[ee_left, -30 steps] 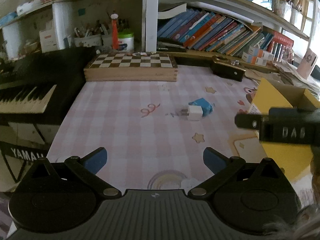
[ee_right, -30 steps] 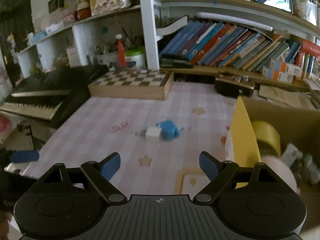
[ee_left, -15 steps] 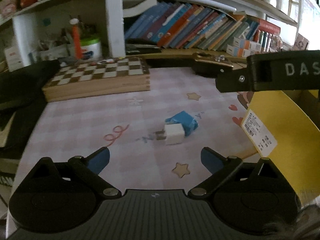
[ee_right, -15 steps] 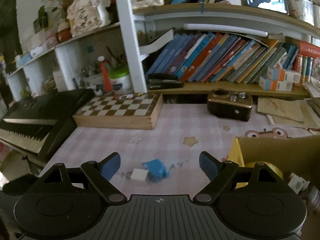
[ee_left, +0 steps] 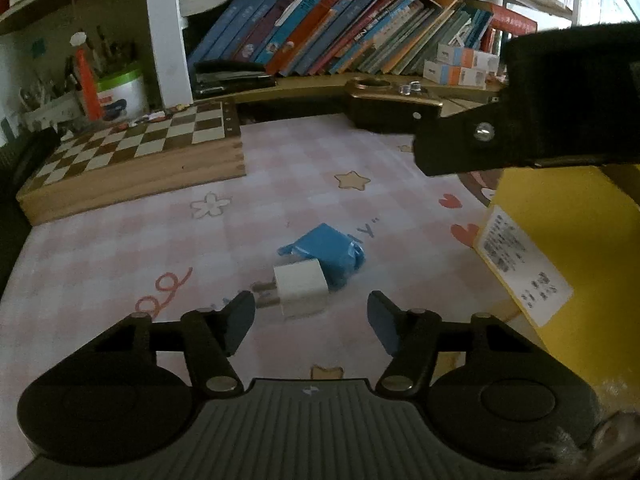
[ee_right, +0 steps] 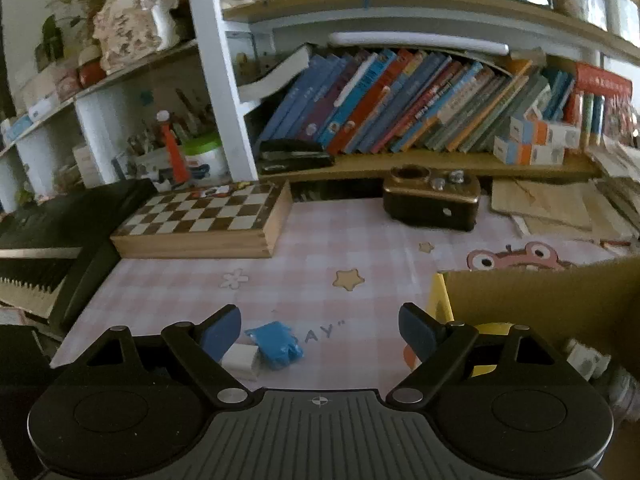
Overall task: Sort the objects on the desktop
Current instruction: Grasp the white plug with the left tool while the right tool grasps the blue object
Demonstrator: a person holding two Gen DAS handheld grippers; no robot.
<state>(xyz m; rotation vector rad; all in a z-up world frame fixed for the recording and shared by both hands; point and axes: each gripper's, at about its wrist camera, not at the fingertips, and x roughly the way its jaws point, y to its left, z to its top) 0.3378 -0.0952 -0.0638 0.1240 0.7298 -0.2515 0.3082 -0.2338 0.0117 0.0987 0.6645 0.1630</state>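
Left wrist: left gripper jaws closing around white charger, seemingly untouched; right gripper jaws open.

Your left gripper points forward and down, its jaws closing with the blue pads still well apart; nothing is pressed between them. Your right gripper is tilted down too, jaws spread wide and holding nothing. Seen from the left wrist, the right gripper's black body crosses above and to the right of your left fingertips, clear of them.
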